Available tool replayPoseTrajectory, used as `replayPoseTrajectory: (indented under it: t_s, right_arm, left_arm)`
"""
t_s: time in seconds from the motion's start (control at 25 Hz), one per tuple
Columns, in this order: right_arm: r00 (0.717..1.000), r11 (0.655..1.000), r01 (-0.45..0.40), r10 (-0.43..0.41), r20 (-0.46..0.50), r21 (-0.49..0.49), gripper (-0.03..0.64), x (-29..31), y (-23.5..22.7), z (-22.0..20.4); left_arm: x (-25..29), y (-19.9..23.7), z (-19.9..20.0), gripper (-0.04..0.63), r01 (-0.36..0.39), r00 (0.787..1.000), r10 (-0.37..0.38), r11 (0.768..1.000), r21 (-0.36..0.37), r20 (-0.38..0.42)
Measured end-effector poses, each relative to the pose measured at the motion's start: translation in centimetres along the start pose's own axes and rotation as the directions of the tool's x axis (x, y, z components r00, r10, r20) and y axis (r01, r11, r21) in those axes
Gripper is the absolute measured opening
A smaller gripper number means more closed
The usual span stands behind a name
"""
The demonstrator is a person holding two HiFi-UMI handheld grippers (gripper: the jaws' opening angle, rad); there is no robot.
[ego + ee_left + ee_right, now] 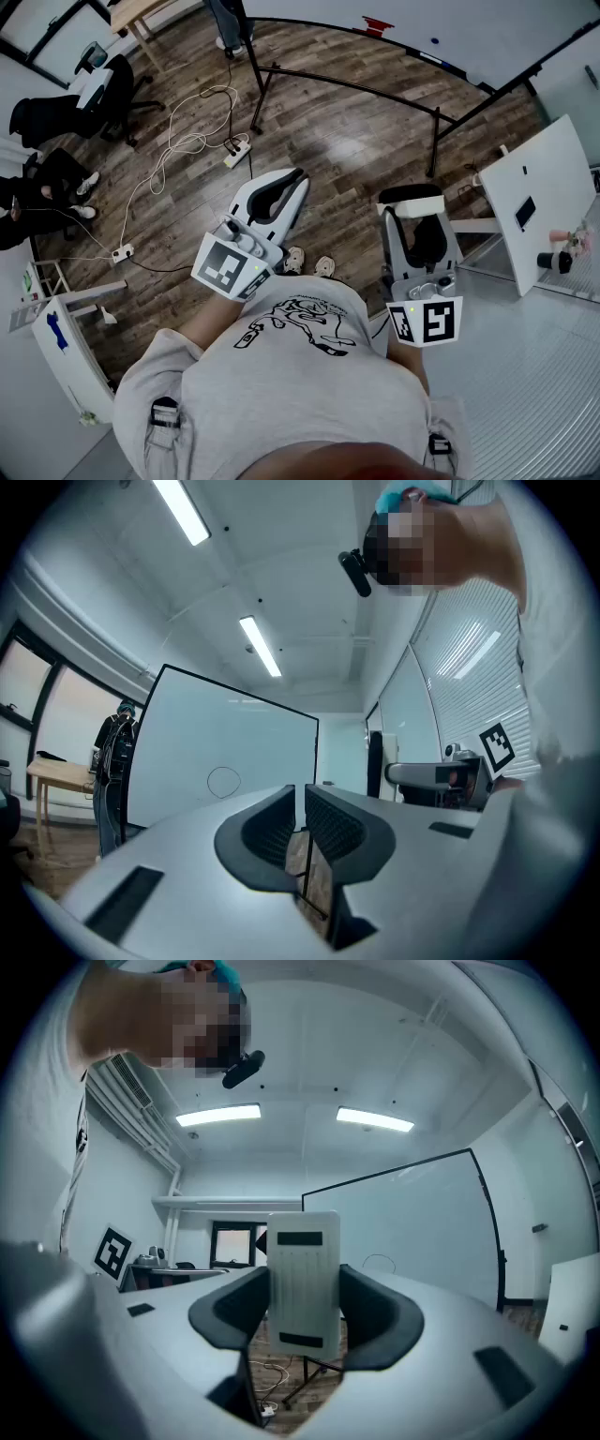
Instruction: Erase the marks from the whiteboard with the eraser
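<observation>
The whiteboard point(412, 1213) stood well apart from both grippers. The right gripper point(305, 1321) had its jaws squeezed on the white eraser point(303, 1260). The left gripper point(300, 827) had its jaws almost together, holding nothing. One small circle mark point(380, 1262) sat low on the board. Pushing crooked might twist the eraser loose.

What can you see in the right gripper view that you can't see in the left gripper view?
Only the right gripper view shows the white eraser, clamped in the right tongs. Only the left gripper view shows the left tongs, shut with nothing in them, and a person standing at the far left. Both show the whiteboard with one drawn circle on it.
</observation>
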State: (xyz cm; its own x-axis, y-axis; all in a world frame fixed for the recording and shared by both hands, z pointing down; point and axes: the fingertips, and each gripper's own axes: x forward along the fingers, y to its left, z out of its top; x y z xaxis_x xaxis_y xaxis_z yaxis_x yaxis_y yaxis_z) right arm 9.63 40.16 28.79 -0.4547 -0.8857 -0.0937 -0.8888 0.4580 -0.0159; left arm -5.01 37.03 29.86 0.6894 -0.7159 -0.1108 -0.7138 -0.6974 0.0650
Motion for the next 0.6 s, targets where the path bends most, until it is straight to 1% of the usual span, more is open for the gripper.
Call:
replayPoseTrajectory:
  t_s: [0.32,0.6]
  right_arm:
    - [1.000,1.000,0.007,-0.007,-0.004,0.002,0.242,1.6,2.2,-0.1]
    - [0.999,0.999,0.044,-0.045,-0.027,-0.013,0.242,2.8,3.0,-1.3]
  left_arm:
    - [-1.9,2.6,0.2,0.046,0.002,1.000,-0.002,1.000,-0.006,-0.010]
    - [-3.2,5.1,0.0,0.046,0.002,1.000,-0.002,1.000,-0.006,-0.016]
